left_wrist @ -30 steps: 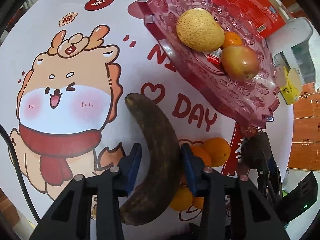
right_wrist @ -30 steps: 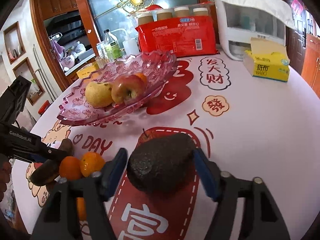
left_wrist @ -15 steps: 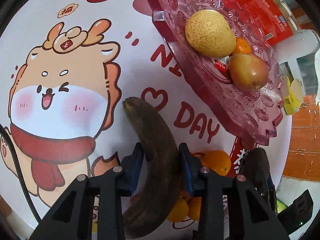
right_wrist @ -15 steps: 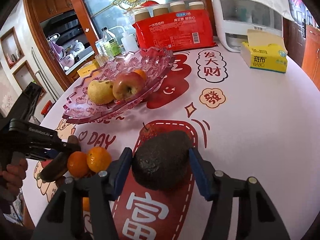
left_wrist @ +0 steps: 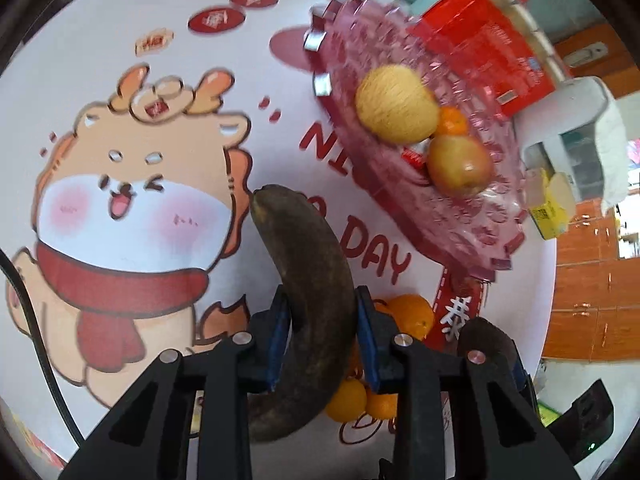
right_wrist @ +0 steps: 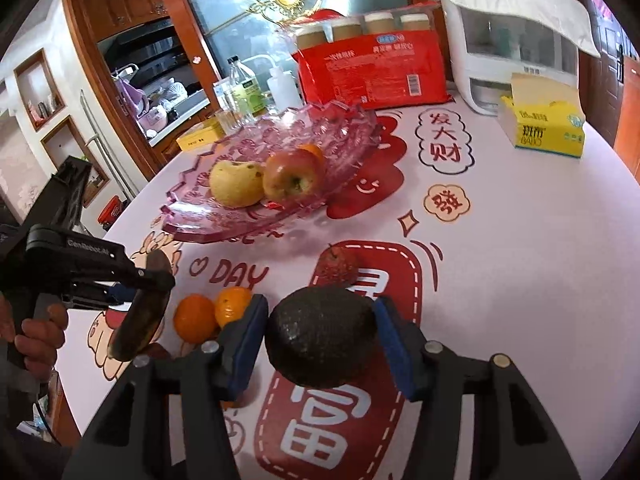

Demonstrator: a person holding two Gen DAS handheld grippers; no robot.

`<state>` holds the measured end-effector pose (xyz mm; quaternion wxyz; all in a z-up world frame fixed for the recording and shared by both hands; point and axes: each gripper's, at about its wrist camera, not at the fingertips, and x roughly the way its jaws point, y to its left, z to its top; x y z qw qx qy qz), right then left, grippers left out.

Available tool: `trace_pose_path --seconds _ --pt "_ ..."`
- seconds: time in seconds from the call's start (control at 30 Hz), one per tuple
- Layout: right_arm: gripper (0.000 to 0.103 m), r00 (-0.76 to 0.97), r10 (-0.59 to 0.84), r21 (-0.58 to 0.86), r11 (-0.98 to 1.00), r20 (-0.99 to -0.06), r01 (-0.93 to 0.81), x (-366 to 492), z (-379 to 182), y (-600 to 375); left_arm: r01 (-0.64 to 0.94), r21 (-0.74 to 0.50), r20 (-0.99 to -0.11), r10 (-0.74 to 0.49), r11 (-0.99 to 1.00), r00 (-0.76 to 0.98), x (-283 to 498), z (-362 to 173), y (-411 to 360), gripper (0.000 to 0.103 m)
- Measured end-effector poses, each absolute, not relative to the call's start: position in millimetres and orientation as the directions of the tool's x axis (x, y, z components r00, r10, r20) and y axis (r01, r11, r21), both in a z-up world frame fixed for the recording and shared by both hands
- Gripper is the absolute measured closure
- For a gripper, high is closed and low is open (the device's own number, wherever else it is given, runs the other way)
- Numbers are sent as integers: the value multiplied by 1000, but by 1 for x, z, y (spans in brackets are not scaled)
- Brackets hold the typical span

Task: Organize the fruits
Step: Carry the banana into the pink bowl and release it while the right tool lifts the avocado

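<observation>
— Blackened peel fills the middle of the left wrist view: the left gripper [left_wrist: 322, 336] has its blue-padded jaws pinching an overripe banana [left_wrist: 308, 296] around its middle, the banana's tip pointing toward 12 o'clock. Where is the dish?

— At 1 o'clock, the pink glass fruit plate [left_wrist: 320, 36] sits on the counter [left_wrist: 120, 60], which carries a cartoon-printed cloth. On the plate lie a yellow pear [left_wrist: 394, 106], an apple [left_wrist: 460, 166] and a small orange [left_wrist: 452, 120], all touching. Loose oranges [left_wrist: 412, 314] lie on the counter just to the right of the jaws, at 4 o'clock from the banana.

— And the right wrist view?

— There the right gripper [right_wrist: 320, 340] has its jaws spread around a dark avocado [right_wrist: 320, 334]: the right pad touches it, while whether the left pad does cannot be told. The fruit plate [right_wrist: 360, 120] stands at 11 o'clock with the pear [right_wrist: 236, 184] and apple [right_wrist: 294, 174] side by side. Two oranges [right_wrist: 214, 314] lie at 9 o'clock, just beside the left jaw, and farther left the other gripper [right_wrist: 156, 276] holds the banana [right_wrist: 142, 324] tilted above the counter [right_wrist: 520, 240].

— Anything behind?

— A red package [right_wrist: 372, 76] at 12 o'clock and a yellow tissue box [right_wrist: 548, 124] at 2 o'clock.
</observation>
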<state>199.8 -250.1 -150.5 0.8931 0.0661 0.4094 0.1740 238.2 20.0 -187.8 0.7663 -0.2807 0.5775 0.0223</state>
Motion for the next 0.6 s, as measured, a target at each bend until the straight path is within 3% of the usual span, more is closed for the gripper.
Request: trace_pose_path --seconds 0.6 --pt "48 693 370 230 929 -619 -291 183 -86 -213 -166 -379 -815 -244 910 525 244 -46 76 74"
